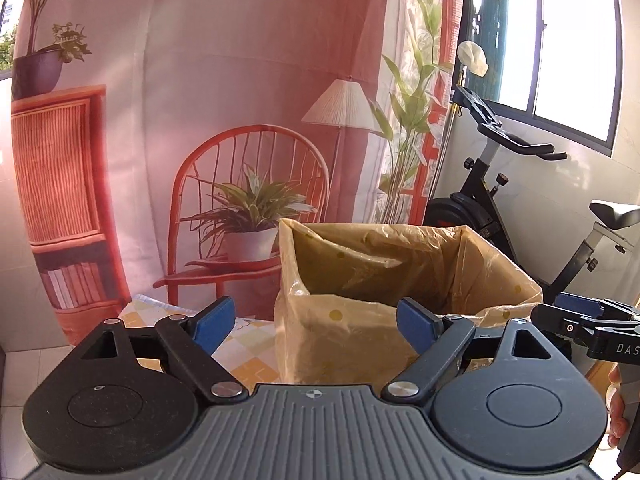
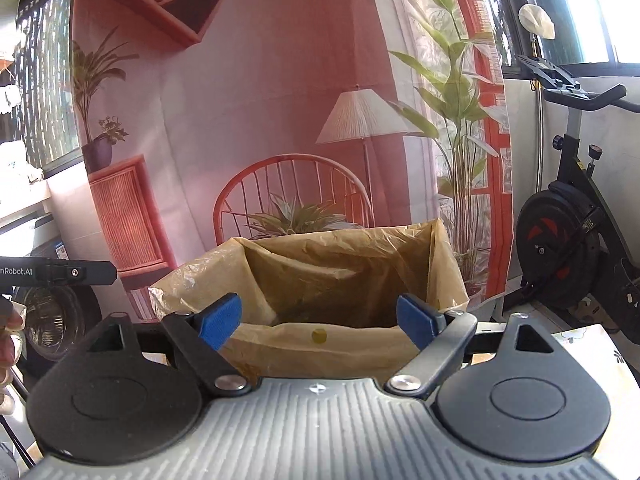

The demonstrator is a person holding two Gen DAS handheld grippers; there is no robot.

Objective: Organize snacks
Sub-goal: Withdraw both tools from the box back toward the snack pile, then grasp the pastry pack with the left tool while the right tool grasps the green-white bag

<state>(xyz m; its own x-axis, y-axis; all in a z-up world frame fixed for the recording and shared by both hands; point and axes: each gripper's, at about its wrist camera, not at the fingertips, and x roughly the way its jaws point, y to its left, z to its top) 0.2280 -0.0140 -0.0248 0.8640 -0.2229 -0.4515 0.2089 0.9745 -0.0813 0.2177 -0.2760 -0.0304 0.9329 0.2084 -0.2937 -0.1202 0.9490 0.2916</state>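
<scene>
The box lined with a translucent yellow-brown plastic bag (image 1: 404,280) stands upright on the table with its mouth facing straight up; in the left wrist view its long axis runs from near left to far right, one corner turned toward the camera; the bag's edge is folded down over the rim, and a few darker yellow dots show on the plastic; what lies at the bottom cannot be made out. In the left wrist view the box sits just beyond the left gripper (image 1: 316,322), mostly ahead of the right-hand blue finger pad and reaching past it; the near wall shows between the two fingers, apart from both pads. In the right wrist view the same lined box (image 2: 320,272) lies straight ahead of the right gripper (image 2: 320,322), its near wall spanning the gap between the pads, untouched by either. Both pairs of fingers are spread wide and released, with nothing gripped. The right gripper's black arm enters the left view at the right edge, a hand (image 1: 618,412) below it. The table (image 1: 244,360) carries a yellow-and-white checked cloth; behind hangs a printed backdrop of a red chair, lamp and plants (image 1: 256,184); a black exercise bike (image 1: 516,184) stands to the right under a window.
</scene>
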